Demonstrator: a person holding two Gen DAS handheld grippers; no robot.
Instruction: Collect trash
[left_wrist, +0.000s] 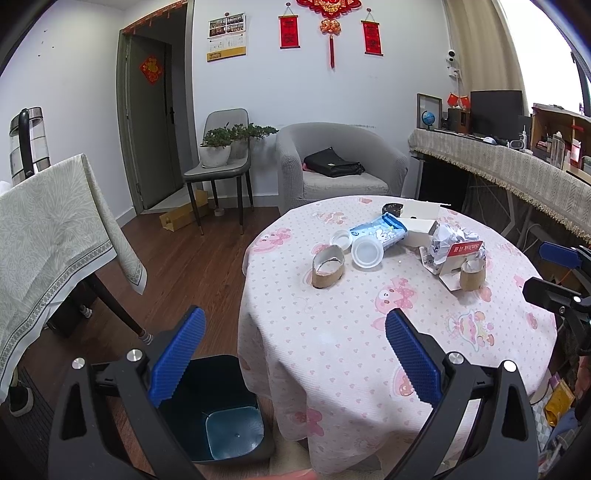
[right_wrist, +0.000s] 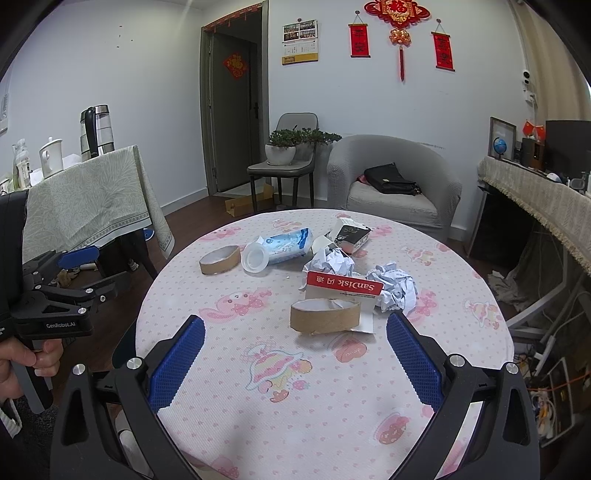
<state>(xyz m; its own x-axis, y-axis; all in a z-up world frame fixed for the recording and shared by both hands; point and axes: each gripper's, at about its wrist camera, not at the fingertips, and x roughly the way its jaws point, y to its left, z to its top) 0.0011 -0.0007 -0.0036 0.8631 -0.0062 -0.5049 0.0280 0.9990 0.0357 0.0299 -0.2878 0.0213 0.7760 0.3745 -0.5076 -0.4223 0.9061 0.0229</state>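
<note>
Trash lies on the round table (right_wrist: 295, 406) with a pink-print cloth. Two cardboard tape rings (right_wrist: 325, 315) (right_wrist: 219, 259), a clear plastic cup (right_wrist: 255, 258), a blue-white wrapper (right_wrist: 290, 242), crumpled paper balls (right_wrist: 393, 288) (right_wrist: 330, 263), a red SanDisk card (right_wrist: 343, 284) and a small black-white box (right_wrist: 349, 234). The same pile shows in the left wrist view, with a ring (left_wrist: 328, 271) and cup (left_wrist: 366, 253). A dark bin (left_wrist: 221, 410) stands on the floor left of the table. My left gripper (left_wrist: 295, 356) is open and empty above the bin and table edge. My right gripper (right_wrist: 295, 363) is open and empty before the near ring.
A side table (left_wrist: 55, 229) with a green cloth and a kettle (right_wrist: 95, 127) stands at left. A grey armchair (right_wrist: 395, 177) with a black bag, a chair with a plant (right_wrist: 282, 149), and a cluttered counter (right_wrist: 535, 192) at right surround the table.
</note>
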